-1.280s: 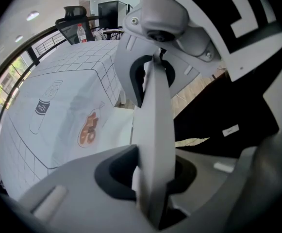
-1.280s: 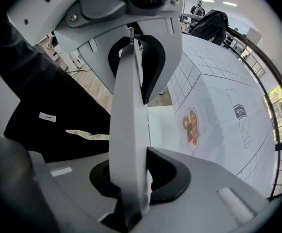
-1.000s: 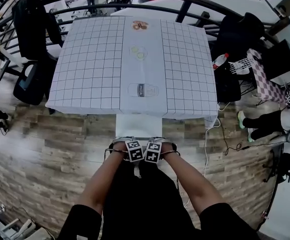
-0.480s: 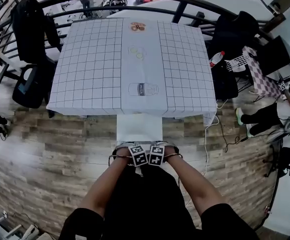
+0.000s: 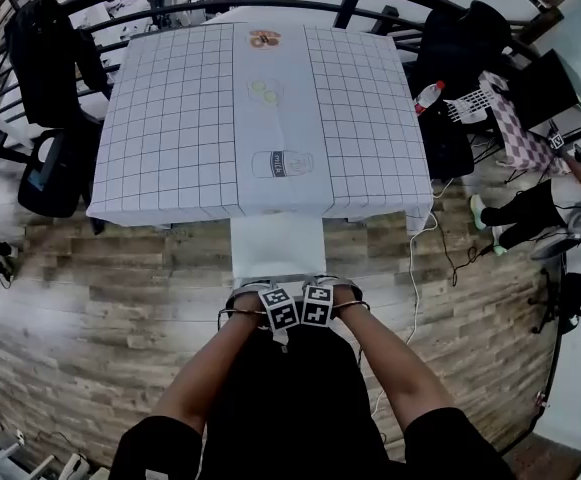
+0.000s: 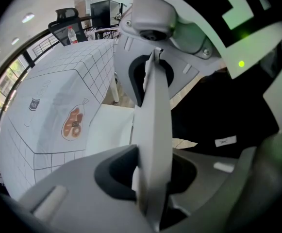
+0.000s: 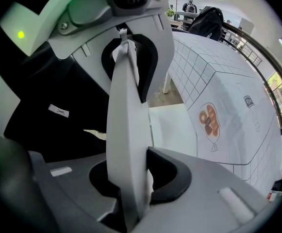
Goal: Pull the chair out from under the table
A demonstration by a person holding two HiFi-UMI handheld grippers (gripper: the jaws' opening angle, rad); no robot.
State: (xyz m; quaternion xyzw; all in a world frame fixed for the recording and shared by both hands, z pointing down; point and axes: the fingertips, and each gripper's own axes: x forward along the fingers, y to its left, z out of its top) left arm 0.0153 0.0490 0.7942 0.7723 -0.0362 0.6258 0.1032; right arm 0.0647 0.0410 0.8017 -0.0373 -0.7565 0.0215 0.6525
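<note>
At lower centre of the head view, the left gripper point(image 5: 268, 296) and right gripper point(image 5: 322, 294) sit side by side. The jaws of each are clamped on the top edge of the white chair point(image 5: 277, 250) backrest. Its seat lies just above them and runs up to the near edge of the checked-cloth worktop point(image 5: 170, 138), which fills the upper frame.

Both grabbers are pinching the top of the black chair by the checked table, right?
No. The head view shows the chair is white, not black. The left gripper and right gripper do pinch its top by the checked table; the right one's jaws have just opened slightly, with the chair back between them.
</note>
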